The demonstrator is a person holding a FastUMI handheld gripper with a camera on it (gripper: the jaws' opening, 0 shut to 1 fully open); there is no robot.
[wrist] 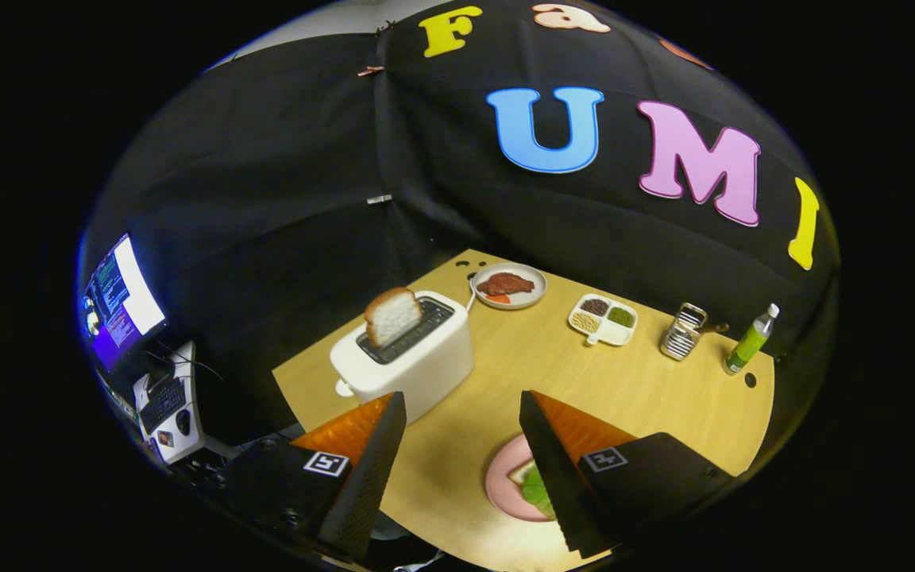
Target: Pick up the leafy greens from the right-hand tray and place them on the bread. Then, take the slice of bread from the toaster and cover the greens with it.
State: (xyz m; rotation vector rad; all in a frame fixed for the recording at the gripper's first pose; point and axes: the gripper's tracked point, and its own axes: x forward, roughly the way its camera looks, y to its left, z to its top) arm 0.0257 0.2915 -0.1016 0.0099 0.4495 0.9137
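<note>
Gripper (pixel 461 413): fingers spread wide with nothing between them; held above the near part of the wooden table (pixel 664 389); the toaster sits just ahead of the left finger

Toaster (pixel 406 357): white, the landmark here; one slice of bread (pixel 391 315) stands upright in its slot, top half sticking out

Pink plate (pixel 505 477): nearer than the toaster, partly under the right finger; holds bread with leafy greens (pixel 537 486) on top

Round plate (pixel 509 286): just beyond the toaster; holds a brown piece of meat with something red beside it

Divided tray (pixel 603 319): right of the toaster, past the round plate; three compartments, one dark, one pale, one green

Metal rack (pixel 684 331): further right of the toaster than the tray; contents unclear

Green bottle (pixel 750 340): furthest right of the toaster, upright
</note>
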